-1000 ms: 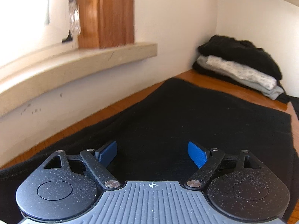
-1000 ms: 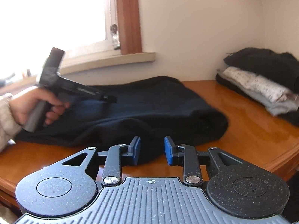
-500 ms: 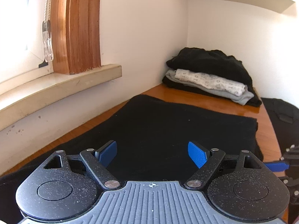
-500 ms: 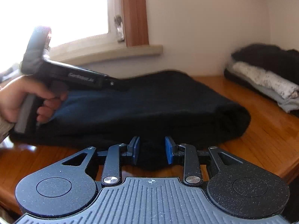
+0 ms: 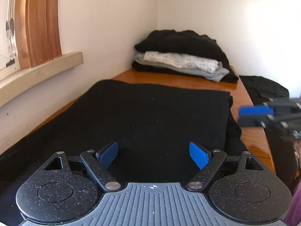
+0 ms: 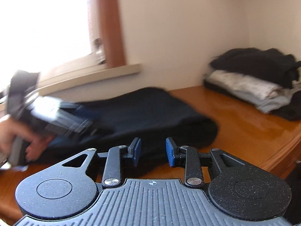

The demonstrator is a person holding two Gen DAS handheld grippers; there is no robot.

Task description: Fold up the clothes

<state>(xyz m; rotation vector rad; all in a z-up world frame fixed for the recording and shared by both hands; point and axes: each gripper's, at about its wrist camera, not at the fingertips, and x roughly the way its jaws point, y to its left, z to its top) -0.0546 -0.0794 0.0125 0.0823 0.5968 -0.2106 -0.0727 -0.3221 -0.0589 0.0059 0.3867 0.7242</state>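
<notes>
Now the left tool (image 5: 153, 155) hangs wide open and empty over the folded black cloth (image 5: 143, 120) lying flat on the shiny brown wooden tabletop (image 6: 244, 120). Farther right, the right tool (image 6: 153, 151) is partly open, empty, just before the cloth's near edge.
</notes>
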